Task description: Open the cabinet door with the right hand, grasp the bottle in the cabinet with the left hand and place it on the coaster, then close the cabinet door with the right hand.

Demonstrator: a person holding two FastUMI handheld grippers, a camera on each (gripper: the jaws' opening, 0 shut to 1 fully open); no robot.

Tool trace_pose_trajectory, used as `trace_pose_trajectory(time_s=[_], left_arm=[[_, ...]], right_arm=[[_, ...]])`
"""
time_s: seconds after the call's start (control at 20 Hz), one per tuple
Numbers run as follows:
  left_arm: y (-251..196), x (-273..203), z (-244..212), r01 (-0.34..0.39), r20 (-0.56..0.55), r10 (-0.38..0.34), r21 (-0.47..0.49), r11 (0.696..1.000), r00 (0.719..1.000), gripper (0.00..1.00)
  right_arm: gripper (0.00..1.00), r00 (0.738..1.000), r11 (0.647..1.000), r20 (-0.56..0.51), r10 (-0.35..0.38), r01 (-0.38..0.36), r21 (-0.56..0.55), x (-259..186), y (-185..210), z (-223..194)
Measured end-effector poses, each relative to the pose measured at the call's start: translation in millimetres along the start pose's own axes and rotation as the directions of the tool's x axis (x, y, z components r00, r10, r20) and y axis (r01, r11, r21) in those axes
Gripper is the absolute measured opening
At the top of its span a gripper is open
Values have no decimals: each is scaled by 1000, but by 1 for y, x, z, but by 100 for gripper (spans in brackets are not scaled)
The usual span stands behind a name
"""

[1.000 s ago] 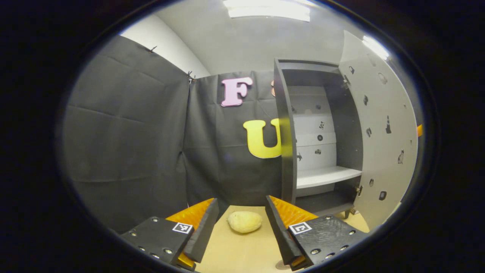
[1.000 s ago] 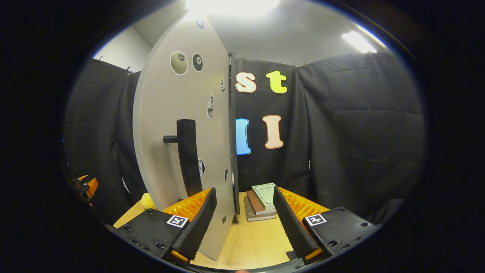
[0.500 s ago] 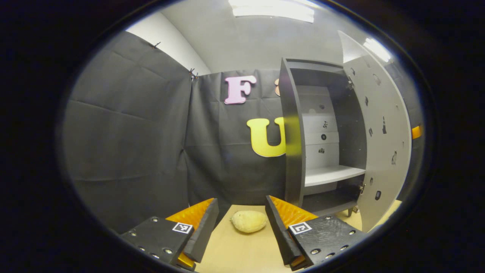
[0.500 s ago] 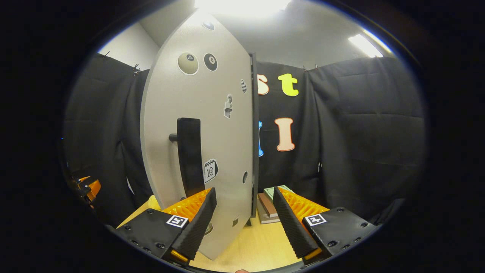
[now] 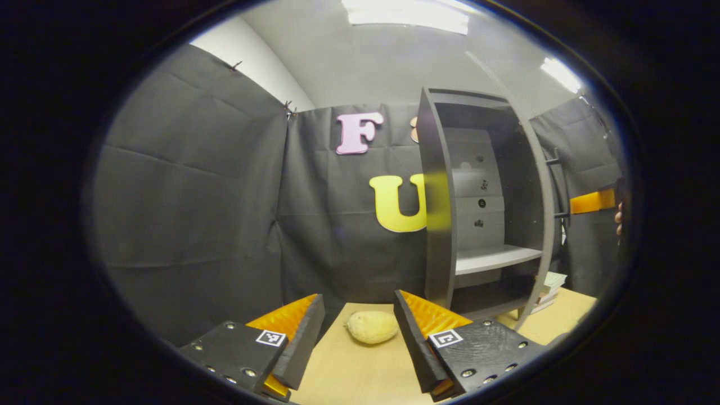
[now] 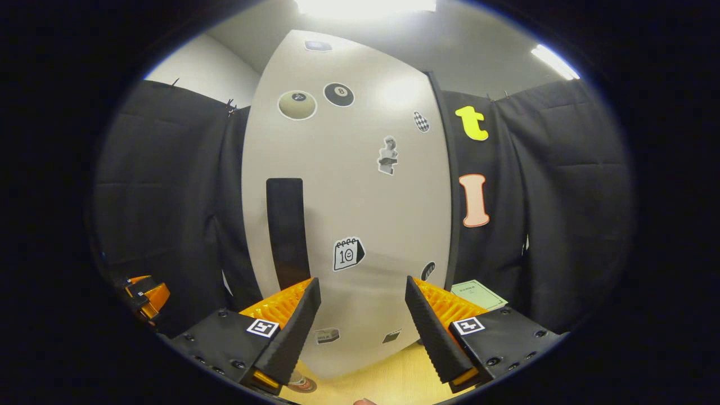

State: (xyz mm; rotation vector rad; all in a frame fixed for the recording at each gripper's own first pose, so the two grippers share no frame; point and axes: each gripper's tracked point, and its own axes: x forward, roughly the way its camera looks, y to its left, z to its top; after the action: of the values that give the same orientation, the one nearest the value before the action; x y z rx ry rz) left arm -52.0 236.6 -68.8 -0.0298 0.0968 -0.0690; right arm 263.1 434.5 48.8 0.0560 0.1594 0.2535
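In the left gripper view, the left gripper hangs low over the near edge of the pale wooden bench, jaws spread wide with nothing between them. Open bench runs ahead of it to one yellowish, potato-like lump, which lies near the far edge in front of the black cloth. To the right stands one tall dark grey cabinet, its front open. One pale shelf crosses its lower part, bare, with a dark space under it; the back panel carries several small stickers. The bottle cannot be made out in the cabinet. The grey cabinet door is seen edge-on at the cabinet's right side, and beyond it a stack of books rests on the bench.

In the right gripper view, the right gripper is likewise wide apart and holds nothing, facing the door's outer face close up. One long black bar handle stands upright on the door's left half, just above the left finger. At the bottom edge, part of one round coaster shows. One green-covered book lies right of the door. The other gripper shows far left.
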Motion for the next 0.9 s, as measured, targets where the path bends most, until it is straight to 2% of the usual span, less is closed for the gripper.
trace_pose_trajectory(time_s=[0.15,0.2,0.25,0.3,0.4,0.6,0.9], left_arm=[[-3,-4,-2,1,-13,-1,-6,1000,1000,74],[-4,-6,-1,0,-10,0,-6,1000,1000,74],[-4,-5,1,-3,-5,3,-2,1000,1000,77],[-4,-5,3,-10,1,10,3,1000,1000,77],[-6,-3,5,-10,14,10,7,1000,1000,74],[-11,-6,10,-4,29,3,38,999,1000,74],[-28,-2,21,26,62,-30,58,998,998,74]], right_arm=[[96,1000,1000,1,30,-30,-10,-4,1,-2],[89,999,999,4,40,-40,-11,-3,1,-3],[89,999,999,10,47,-47,-16,-5,0,-1],[96,999,998,13,52,-51,-20,-8,-1,-1],[97,998,998,13,61,-61,-19,-16,-10,-1],[99,998,998,17,65,-65,1,-40,-42,2],[99,999,1000,45,29,-29,1,-74,-111,2]])
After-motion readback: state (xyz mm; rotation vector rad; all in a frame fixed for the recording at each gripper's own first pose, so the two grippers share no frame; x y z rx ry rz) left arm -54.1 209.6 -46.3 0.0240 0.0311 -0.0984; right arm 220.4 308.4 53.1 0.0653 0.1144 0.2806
